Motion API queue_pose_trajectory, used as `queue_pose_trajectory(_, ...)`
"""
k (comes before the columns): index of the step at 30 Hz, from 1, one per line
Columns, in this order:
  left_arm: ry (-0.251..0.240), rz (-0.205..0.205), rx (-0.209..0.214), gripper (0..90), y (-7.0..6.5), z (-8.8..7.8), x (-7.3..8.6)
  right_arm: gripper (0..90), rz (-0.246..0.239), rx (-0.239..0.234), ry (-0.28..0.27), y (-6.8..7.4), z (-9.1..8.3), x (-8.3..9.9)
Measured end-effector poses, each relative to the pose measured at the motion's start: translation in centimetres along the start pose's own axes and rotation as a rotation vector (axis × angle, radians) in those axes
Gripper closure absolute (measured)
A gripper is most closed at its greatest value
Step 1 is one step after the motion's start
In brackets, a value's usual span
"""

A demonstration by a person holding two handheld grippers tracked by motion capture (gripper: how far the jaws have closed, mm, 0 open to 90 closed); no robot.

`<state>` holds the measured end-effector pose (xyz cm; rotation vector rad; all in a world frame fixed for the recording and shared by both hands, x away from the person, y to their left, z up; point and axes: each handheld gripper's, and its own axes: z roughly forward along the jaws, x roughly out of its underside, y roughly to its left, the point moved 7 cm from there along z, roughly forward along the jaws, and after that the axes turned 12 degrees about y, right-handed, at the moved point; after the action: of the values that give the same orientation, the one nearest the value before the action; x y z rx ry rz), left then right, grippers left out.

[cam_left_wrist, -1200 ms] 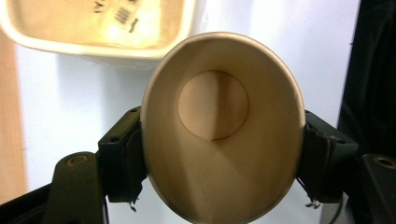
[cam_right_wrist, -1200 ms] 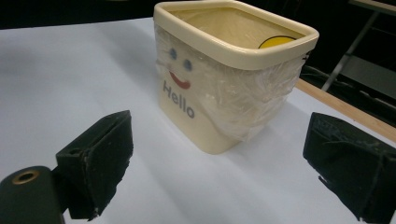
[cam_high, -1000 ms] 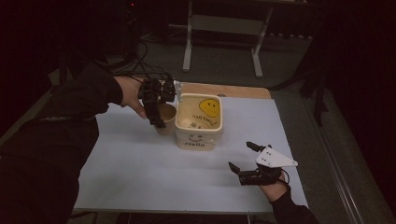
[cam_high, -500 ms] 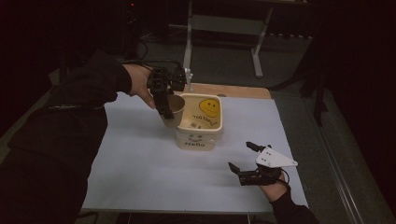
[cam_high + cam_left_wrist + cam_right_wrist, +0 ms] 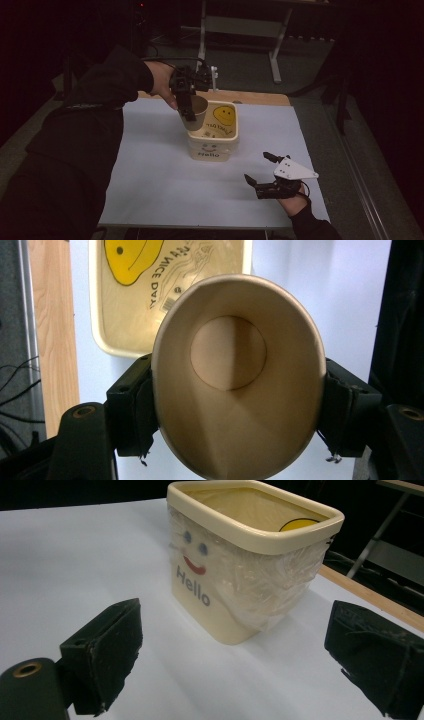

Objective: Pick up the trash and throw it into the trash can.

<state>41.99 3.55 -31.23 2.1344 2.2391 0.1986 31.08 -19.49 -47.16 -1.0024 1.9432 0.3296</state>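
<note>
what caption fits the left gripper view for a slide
Left gripper squeezing an empty paper cup above the cream bin.

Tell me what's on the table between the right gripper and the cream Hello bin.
Nothing: only bare white table cover lies between the open right gripper and the bin, as the right gripper view and the high view show.

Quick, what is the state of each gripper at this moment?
Left gripper: closed on the tan paper cup, held at the cream plastic bin.
Right gripper: open, holding nothing.
</note>
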Motion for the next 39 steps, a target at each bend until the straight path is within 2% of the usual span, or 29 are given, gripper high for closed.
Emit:
queue_pose_trajectory(3, -0.006, 0.007, 0.003, 29.6, 0.2, 0.0, -0.6, 8.3, 0.002, 0.000, -0.001, 0.0, 0.0, 0.0)
queue_pose_trajectory(6, -0.005, -0.004, 0.016, 29.6, 0.5, 0.1, -1.2, 8.3, 0.001, 0.000, -0.002, 0.0, 0.0, 0.0)
queue_pose_trajectory(14, 0.005, 0.013, 0.017, 29.6, 1.3, 0.3, -2.6, 8.3, 0.003, -0.001, -0.004, 0.0, -0.1, 0.0)
queue_pose_trajectory(24, 0.006, 0.009, 0.016, 29.6, 2.4, 0.6, -3.4, 8.3, 0.000, -0.004, 0.000, 0.0, -0.1, 0.1)
queue_pose_trajectory(31, 0.012, 0.013, 0.006, 29.5, 3.6, 1.3, -4.1, 8.3, -0.001, -0.008, 0.003, 0.0, -0.1, 0.2)
queue_pose_trajectory(39, 0.014, 0.021, 0.012, 29.4, 4.0, 1.9, -5.0, 8.3, 0.001, -0.012, 0.002, 0.0, -0.1, 0.2)
